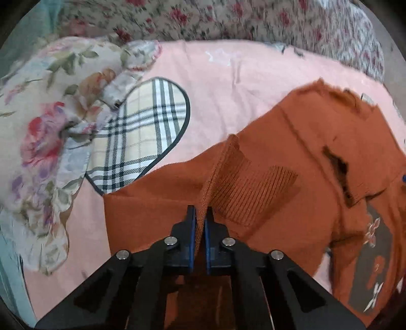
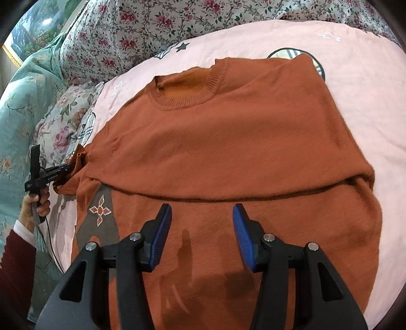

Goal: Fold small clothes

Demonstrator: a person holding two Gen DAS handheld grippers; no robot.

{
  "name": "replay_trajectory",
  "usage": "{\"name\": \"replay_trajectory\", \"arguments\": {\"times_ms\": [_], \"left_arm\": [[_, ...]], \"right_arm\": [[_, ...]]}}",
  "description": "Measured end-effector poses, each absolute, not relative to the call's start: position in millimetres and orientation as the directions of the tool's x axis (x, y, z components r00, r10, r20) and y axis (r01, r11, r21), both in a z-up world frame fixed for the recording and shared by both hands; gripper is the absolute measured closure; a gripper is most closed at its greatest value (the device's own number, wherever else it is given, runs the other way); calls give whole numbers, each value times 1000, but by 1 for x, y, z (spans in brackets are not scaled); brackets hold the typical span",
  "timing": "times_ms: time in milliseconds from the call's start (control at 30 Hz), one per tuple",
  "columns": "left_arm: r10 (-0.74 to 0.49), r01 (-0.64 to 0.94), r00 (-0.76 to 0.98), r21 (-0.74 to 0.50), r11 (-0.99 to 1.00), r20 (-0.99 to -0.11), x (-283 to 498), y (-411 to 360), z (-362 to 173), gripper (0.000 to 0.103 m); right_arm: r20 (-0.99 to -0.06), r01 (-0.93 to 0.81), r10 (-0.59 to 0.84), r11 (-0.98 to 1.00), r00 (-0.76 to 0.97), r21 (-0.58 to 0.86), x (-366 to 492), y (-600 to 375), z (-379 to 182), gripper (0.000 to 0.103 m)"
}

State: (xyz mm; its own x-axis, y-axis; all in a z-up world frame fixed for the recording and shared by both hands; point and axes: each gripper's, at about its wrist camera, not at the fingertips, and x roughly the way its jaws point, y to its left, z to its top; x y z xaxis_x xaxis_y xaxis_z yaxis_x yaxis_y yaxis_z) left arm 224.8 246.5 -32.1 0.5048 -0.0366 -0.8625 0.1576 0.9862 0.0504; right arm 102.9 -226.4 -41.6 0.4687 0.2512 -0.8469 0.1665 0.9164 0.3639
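A bed under a pale pink quilt (image 2: 355, 106) fills both views, with a rose-printed floral cover (image 2: 177, 22) bunched along the top of the frame. Spread across the quilt in the middle of the right wrist view lies the rust-orange knitted sweater (image 2: 228, 142), neck toward the top, its upper half doubled down over the lower, apparently to shorten it. At the left edge of that view the left tongs (image 2: 72, 166) are clamped on the ribbed orange sleeve cuff (image 1: 218, 175), lifting it off the sweater, probably to carry the sleeve inward. The right tongs (image 2: 201, 233) hang spread apart over the lower body, gripping nothing, likely waiting to pin or smooth.
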Motion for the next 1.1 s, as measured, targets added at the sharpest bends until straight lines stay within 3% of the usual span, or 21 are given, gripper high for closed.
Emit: {"name": "replay_trajectory", "arguments": {"times_ms": [167, 400, 467, 633, 933, 1067, 1100], "left_arm": [[-119, 110, 639, -63, 992, -760, 198, 219, 11, 101], [-360, 194, 759, -339, 921, -543, 208, 122, 75, 101], [-392, 227, 759, -353, 908, -520, 216, 90, 78, 101], [-506, 330, 663, -392, 859, -552, 235, -11, 55, 101], [-549, 376, 511, -402, 835, -662, 247, -118, -32, 100], [-535, 376, 466, -390, 841, -705, 235, -119, -48, 84], [-537, 377, 461, -392, 839, -706, 229, -113, -48, 74]], "right_arm": [[-826, 140, 287, 907, 486, 398, 97, -220, -37, 52], [-797, 175, 294, 880, 527, 441, 88, -238, -30, 52], [-788, 195, 287, 871, 545, 452, 84, -247, -27, 52], [-766, 259, 242, 845, 595, 468, 73, -275, -20, 52], [-746, 368, 202, 770, 634, 521, 64, -321, -27, 52], [-742, 370, 227, 753, 631, 545, 75, -322, -36, 52], [-740, 368, 236, 749, 630, 552, 79, -320, -38, 52]]}}
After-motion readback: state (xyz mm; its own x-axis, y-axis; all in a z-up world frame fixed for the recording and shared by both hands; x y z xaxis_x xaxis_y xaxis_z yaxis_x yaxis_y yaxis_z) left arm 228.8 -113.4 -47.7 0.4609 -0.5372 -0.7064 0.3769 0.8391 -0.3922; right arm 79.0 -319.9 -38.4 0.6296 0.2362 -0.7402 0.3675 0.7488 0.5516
